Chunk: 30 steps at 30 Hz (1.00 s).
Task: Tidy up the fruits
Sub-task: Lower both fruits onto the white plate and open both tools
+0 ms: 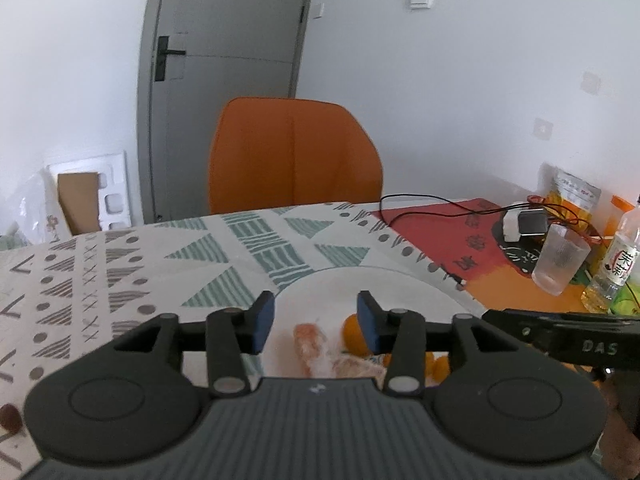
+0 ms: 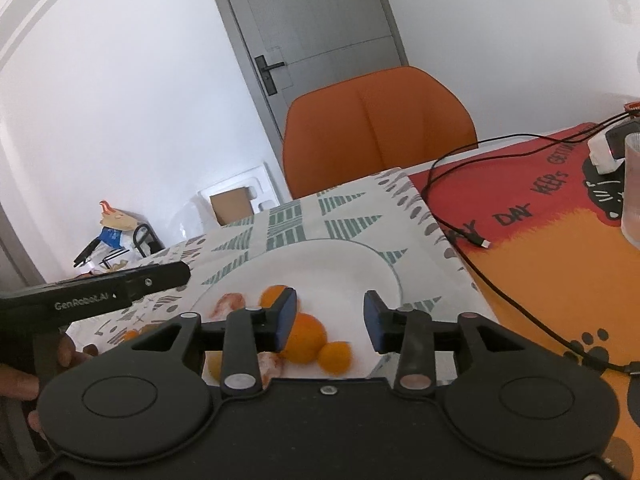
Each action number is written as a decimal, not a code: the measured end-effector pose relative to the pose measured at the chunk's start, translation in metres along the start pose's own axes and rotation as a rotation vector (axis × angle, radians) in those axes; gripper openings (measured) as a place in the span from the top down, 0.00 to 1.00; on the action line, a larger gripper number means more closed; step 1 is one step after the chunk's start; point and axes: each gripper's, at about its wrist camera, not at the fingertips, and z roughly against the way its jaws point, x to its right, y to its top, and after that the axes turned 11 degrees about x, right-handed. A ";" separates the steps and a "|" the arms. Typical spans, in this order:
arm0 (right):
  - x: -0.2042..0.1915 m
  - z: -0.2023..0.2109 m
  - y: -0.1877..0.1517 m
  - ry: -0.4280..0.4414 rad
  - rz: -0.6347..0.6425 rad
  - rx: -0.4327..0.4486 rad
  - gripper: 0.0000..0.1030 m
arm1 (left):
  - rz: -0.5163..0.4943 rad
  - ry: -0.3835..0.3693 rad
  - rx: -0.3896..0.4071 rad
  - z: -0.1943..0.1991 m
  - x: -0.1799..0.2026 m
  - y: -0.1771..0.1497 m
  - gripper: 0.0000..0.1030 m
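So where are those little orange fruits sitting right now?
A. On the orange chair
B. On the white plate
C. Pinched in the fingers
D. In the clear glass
B: the orange fruits lie on the white plate, below the right gripper, whose fingers stand apart with nothing pinched between them.

The bench (image 1: 120, 264) is wearing a patterned cloth (image 1: 224, 248) and, beside it, a red-orange mat (image 2: 532, 240). A white plate (image 2: 340, 264) is sitting on the cloth; a ribbed glass (image 1: 560, 260), a bottle (image 1: 614, 268) and a black cable (image 2: 472, 236) are lying on the mat.
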 end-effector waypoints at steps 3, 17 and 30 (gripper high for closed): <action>-0.003 0.001 -0.002 0.007 -0.002 0.013 0.50 | -0.010 0.028 -0.008 0.006 -0.005 -0.001 0.42; -0.034 -0.003 -0.002 0.047 0.031 0.024 0.21 | -0.008 0.143 0.024 0.039 -0.036 0.006 0.19; -0.060 -0.005 -0.004 0.075 0.048 0.013 0.16 | 0.014 0.174 0.036 0.064 -0.059 0.003 0.19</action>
